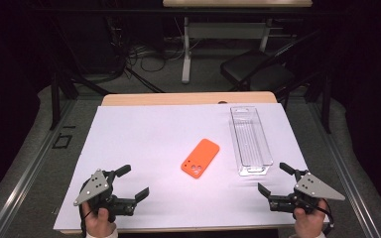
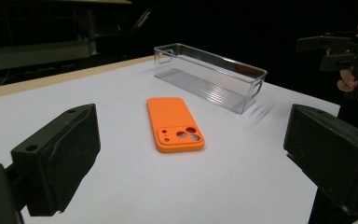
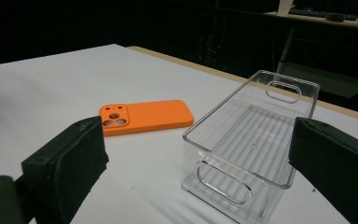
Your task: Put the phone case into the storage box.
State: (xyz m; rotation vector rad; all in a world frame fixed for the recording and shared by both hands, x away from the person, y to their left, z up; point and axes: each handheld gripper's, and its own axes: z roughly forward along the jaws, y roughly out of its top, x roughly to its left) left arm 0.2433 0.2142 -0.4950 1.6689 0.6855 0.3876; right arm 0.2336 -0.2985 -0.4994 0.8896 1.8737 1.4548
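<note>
From the high view, we judge the step to be a first reach: we should bring one gripper to the orange phone case (image 1: 200,157), lying flat mid-table just left of the clear bin (image 1: 249,141), and close across its narrow sides. The left gripper (image 1: 135,182) and right gripper (image 1: 274,178) rest near the table's front edge, angled inward, jaws wide and empty. In the left gripper view, the case (image 2: 174,124) lies ahead between spread jaws. In the right gripper view, the bin (image 3: 251,140) sits closest, case (image 3: 144,116) beyond.

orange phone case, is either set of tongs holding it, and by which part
Nothing is held. The orange phone case lies flat on the table, apart from the open left tongs and the open right tongs.
</note>
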